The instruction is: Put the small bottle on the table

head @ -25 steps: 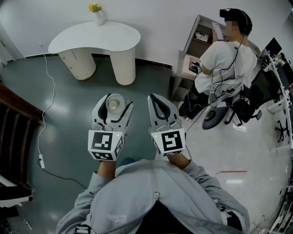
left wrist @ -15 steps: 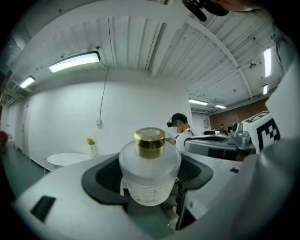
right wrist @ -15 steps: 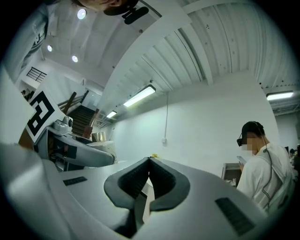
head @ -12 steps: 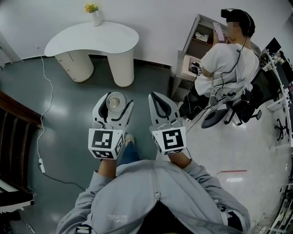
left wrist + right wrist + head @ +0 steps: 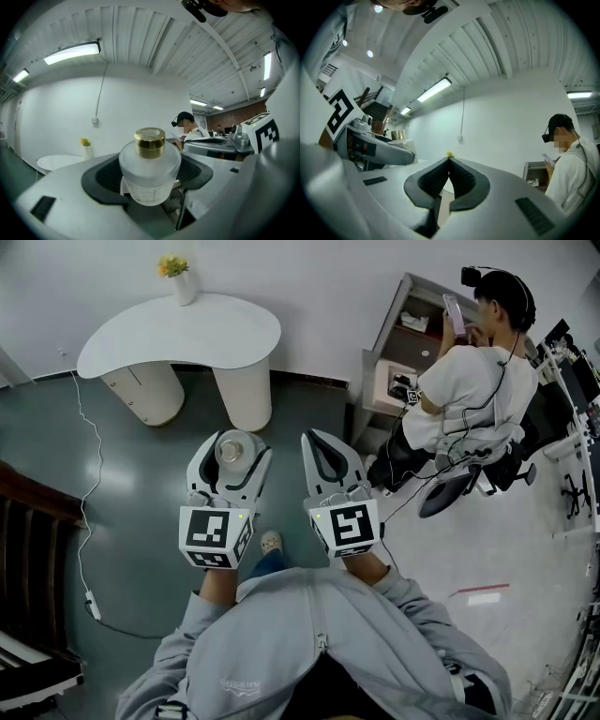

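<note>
In the head view, the left tool (image 5: 234,439) gripped the small bottle (image 5: 234,451) at center-left of the frame, over the grey floor (image 5: 141,493). The right tool (image 5: 317,439) beside it was closed. The white worktop (image 5: 202,334), with a vase of yellow flowers (image 5: 178,277) on it, lay at upper left, well apart from the bottle. A seated person (image 5: 469,390) filled the upper right.

In the left gripper view, the frosted bottle stood upright between the 2 pads with its gold cap (image 5: 150,142) on top. The faint print on its glass was too small to read.

In the right gripper view, the 2 pads met at their tips.
</note>
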`<move>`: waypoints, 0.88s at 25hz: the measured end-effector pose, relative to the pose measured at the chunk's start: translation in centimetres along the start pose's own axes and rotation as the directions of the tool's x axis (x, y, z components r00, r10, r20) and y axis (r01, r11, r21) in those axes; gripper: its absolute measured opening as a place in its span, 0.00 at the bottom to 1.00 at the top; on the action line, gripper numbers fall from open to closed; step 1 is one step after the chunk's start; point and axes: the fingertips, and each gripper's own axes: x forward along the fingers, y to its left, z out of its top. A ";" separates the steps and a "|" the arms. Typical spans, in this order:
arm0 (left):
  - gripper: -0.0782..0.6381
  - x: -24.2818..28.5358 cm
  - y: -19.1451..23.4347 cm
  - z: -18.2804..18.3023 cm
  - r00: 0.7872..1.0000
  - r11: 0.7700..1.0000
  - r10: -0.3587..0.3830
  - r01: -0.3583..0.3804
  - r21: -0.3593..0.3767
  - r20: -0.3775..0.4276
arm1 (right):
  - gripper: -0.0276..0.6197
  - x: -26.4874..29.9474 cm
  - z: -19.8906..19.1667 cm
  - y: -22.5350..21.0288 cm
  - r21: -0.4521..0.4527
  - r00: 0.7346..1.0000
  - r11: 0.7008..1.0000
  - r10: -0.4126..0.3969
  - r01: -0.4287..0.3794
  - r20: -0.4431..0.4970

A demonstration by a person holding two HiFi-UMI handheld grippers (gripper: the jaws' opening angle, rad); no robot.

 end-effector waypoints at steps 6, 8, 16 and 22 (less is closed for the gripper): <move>0.57 3.6 3.4 0.5 0.999 0.999 -0.042 0.042 0.002 -0.003 | 0.08 4.7 0.0 -1.0 0.001 0.999 0.999 -0.040 0.040 -0.005; 0.57 4.8 4.4 0.5 0.998 0.998 -0.055 0.055 0.005 -0.005 | 0.08 6.1 -0.3 -1.3 0.004 0.999 0.999 -0.053 0.053 -0.006; 0.57 8.4 8.3 -0.3 0.996 0.996 -0.093 0.093 0.018 -0.012 | 0.08 10.8 -1.4 -1.7 0.003 0.995 0.995 -0.102 0.102 -0.011; 0.57 9.7 9.5 -1.0 0.994 0.994 -0.109 0.109 0.006 -0.026 | 0.08 12.2 -2.3 -2.4 0.009 0.992 0.992 -0.126 0.126 -0.028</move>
